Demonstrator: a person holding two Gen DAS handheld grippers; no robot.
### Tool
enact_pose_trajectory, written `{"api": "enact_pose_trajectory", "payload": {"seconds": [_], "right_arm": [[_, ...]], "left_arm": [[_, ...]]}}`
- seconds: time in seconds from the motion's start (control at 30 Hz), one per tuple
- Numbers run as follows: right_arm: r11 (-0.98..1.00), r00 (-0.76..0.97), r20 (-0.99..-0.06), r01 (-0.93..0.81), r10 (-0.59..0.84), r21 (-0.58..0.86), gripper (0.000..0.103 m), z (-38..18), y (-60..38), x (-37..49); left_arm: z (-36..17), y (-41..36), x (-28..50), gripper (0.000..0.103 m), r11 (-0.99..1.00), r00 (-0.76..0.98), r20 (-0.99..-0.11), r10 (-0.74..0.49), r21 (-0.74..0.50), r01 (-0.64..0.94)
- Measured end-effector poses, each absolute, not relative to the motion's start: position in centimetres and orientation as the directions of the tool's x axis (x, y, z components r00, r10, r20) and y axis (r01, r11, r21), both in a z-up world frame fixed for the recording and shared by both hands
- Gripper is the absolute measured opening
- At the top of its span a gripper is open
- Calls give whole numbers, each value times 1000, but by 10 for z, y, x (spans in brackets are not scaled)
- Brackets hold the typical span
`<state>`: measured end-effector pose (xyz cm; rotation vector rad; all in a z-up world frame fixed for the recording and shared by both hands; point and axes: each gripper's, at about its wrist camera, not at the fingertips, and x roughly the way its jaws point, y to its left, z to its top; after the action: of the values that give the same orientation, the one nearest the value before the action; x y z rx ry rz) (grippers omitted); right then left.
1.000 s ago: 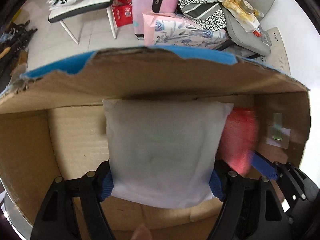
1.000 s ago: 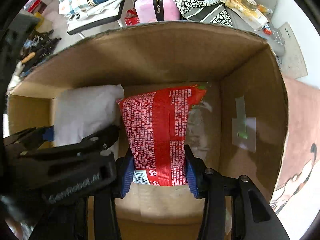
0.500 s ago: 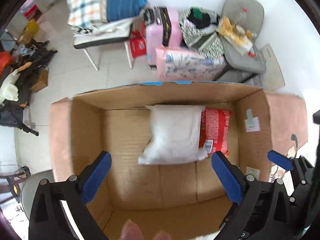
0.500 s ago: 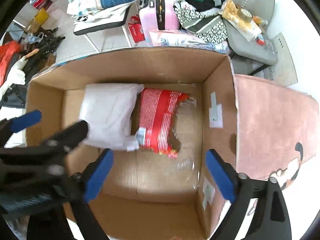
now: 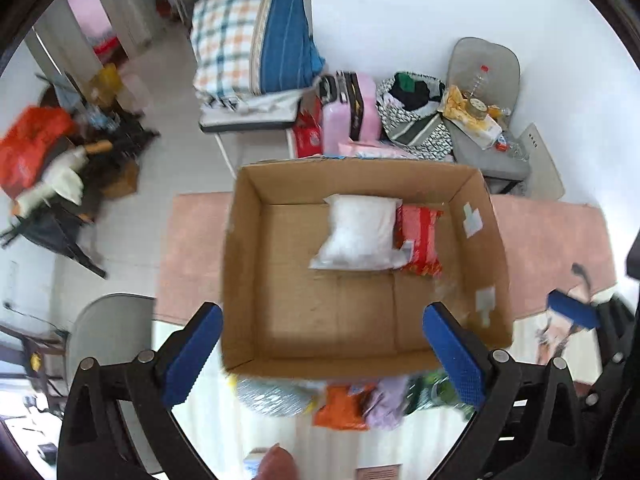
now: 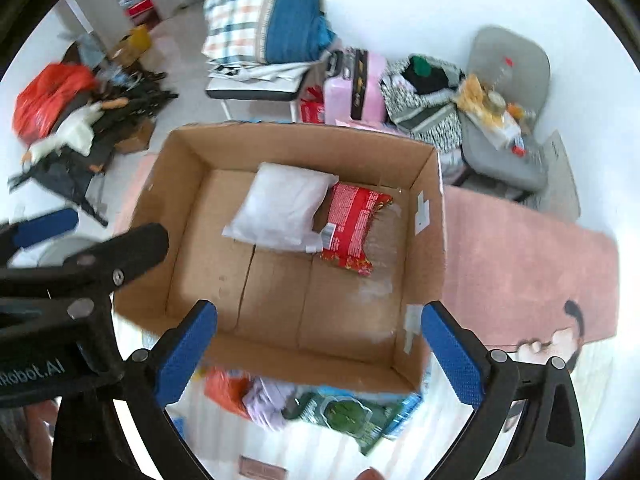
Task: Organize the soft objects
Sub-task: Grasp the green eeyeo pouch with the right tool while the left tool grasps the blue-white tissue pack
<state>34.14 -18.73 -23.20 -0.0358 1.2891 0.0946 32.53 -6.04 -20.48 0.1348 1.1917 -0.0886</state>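
Black left gripper (image 6: 60, 240) lettered "Robot.AI"

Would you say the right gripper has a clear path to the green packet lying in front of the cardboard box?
Probably yes: the right gripper is open and empty, and the green packet lies uncovered below it, outside the cardboard box.

Both views were brightly and evenly lit, the white wall (image 5: 400, 40) near glare; shadows stayed soft inside the cardboard box (image 5: 248, 240); fisheye bending curved the edges into black corners; motion blur smeared the near clutter and rims.
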Motion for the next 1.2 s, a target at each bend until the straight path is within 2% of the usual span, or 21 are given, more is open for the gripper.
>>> {"api": "enact_pose_trajectory", "payload": {"seconds": [0.07, 0.17, 0.27, 0.33, 0.53, 0.57, 0.6, 0.67, 0.73, 0.8, 0.9, 0.97, 1.07, 1.2], "right_arm": [[986, 260, -965, -167, 30, -15, 103, -231, -182, 315], [955, 203, -979, -286, -16, -75, 103, -250, -175, 281], [923, 131, -990, -375, -41, -88, 103, -292, -175, 256], [906, 76, -995, -413, -64, -90, 103, -322, -177, 250], [854, 6, -987, -501, -159, -140, 103, -391, -178, 254], [851, -4, -987, -506, -162, -138, 101, -398, -178, 254], [856, -34, -987, -503, -155, -117, 92, -407, -179, 253], [886, -108, -987, -460, -120, -58, 73, -419, -182, 250], [913, -165, -979, -405, -119, -43, 66, -428, -186, 243], [940, -216, -970, -341, -107, -27, 52, -432, -191, 232], [984, -331, -942, -145, 55, 109, 52, -435, -205, 217], [982, -344, -927, -61, 149, 181, 52, -437, -210, 207], [986, -278, -949, -32, 146, 161, 53, -438, -216, 200], [985, -257, -951, 27, 169, 168, 52, -447, -224, 196]], "left_arm": [[-209, -56, 298, 103, 986, 384, -922, 45, 103, 130], [-233, -46, 265, 103, 990, 336, -939, 69, 106, 93], [-280, -43, 238, 103, 995, 214, -975, 66, 81, 63], [-315, -45, 226, 103, 991, 147, -983, 110, 119, 57], [-360, -36, 212, 103, 991, 64, -989, 131, 131, -5], [-364, -32, 208, 103, 991, 54, -990, 132, 131, -19], [-367, -26, 204, 103, 992, 42, -991, 125, 123, -38], [-373, -13, 195, 103, 990, 20, -993, 120, 119, -70], [-374, 1, 188, 103, 988, 3, -993, 121, 120, -96], [-375, 19, 179, 103, 984, -18, -994, 109, 110, -137], [-377, 46, 166, 103, 974, -59, -995, 85, 96, -204], [-380, 61, 160, 103, 966, -73, -994, 77, 93, -242], [-395, 75, 155, 103, 962, -112, -992, 57, 84, -259], [-421, 68, 153, 103, 980, -171, -984, 44, 75, -184]]}}
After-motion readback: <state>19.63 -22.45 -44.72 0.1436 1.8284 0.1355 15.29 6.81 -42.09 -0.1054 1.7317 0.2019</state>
